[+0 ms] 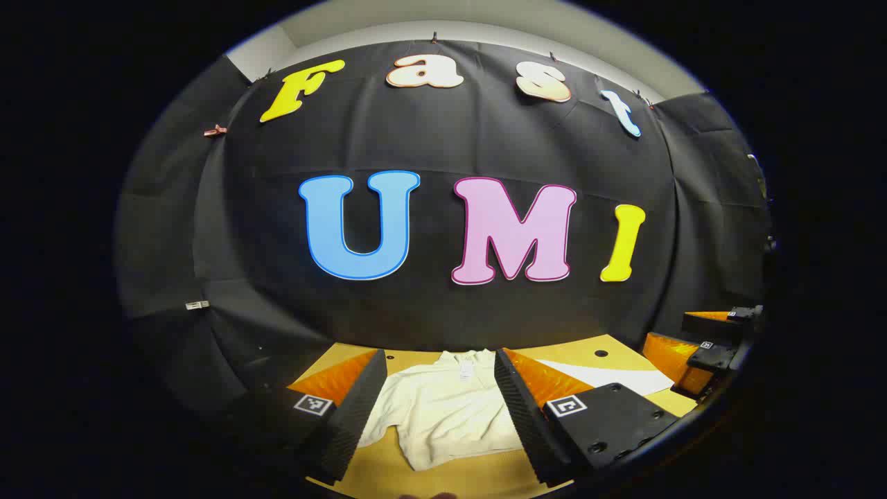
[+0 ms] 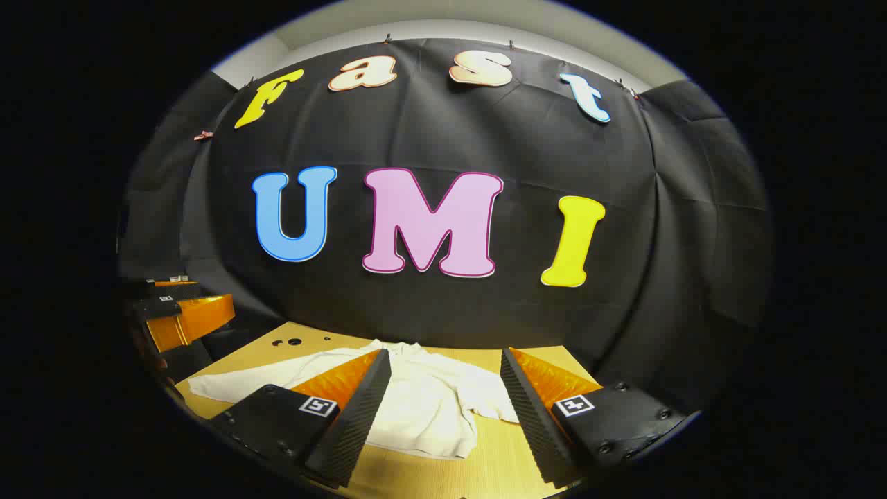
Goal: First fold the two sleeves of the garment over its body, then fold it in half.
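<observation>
Left gripper (image 1: 436,416): jaws wide apart, nothing between the fingers, held above the near edge of the tabletop (image 1: 443,478). Each finger carries a small square black-and-white marker tag (image 1: 566,405); pattern only, no readable writing.

Right gripper (image 2: 443,416): jaws likewise wide apart and empty, over the near edge of the tabletop. Same kind of marker tags on its fingers. In the left gripper view it also appears at the far right, beside the right edge of the tabletop; in the right gripper view the left gripper shows at the far left.

Garment (image 1: 447,409): a cream-white long-sleeved top, lying flat on the light wooden tabletop, collar toward the far edge by the black cloth wall. A small label (image 1: 466,369) sits inside the neck; too small to read. Hem faces the near edge, somewhat rumpled. One sleeve (image 1: 610,378) lies stretched out flat toward the right edge of the tabletop in the left gripper view. In the right gripper view a sleeve (image 2: 235,381) runs out flat to the left side, and another sleeve (image 2: 495,405) lies crumpled just beside the body. Neither sleeve is folded over the body yet.

Tabletop has a few small round holes (image 2: 294,342) near its far edge.
</observation>
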